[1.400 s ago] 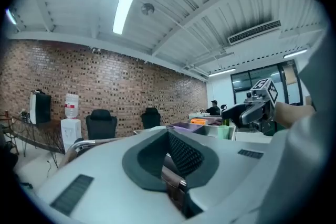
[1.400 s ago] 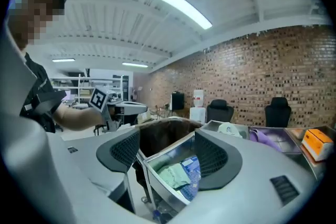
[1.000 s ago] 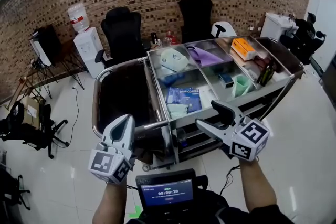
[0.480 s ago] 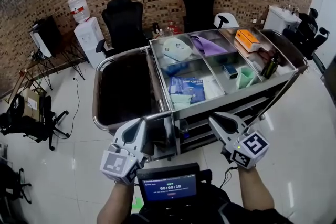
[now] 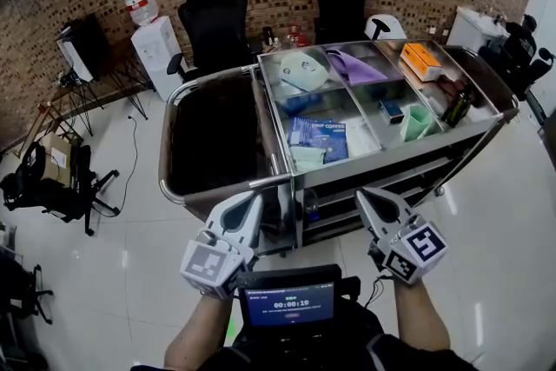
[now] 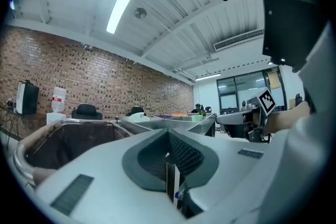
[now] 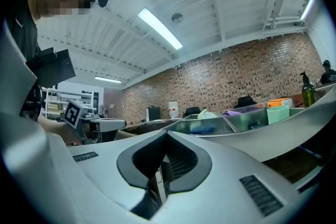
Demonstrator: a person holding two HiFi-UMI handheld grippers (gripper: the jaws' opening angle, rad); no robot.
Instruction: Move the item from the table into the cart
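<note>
A steel trolley stands before me, with a dark-lined bin (image 5: 211, 135) on its left and steel compartments (image 5: 373, 113) on its right. The compartments hold a blue coffee packet (image 5: 317, 137), a purple cloth (image 5: 354, 65), an orange box (image 5: 423, 59), a green cup (image 5: 415, 122) and a dark bottle (image 5: 458, 109). My left gripper (image 5: 246, 208) is shut and empty, low before the bin's near corner. My right gripper (image 5: 375, 202) is shut and empty too, below the compartments' front rail. The left gripper (image 6: 168, 132) and right gripper (image 7: 167, 135) views show the jaws meeting with nothing between them.
Two black office chairs (image 5: 215, 26) and a water dispenser (image 5: 155, 48) stand by the brick wall behind the trolley. A tripod and gear (image 5: 52, 178) sit on the white floor at left. A small timer screen (image 5: 289, 305) hangs at my chest.
My right gripper's jaws went from wide open to shut, with nothing in them. Both grippers drew back and down toward me, away from the trolley.
</note>
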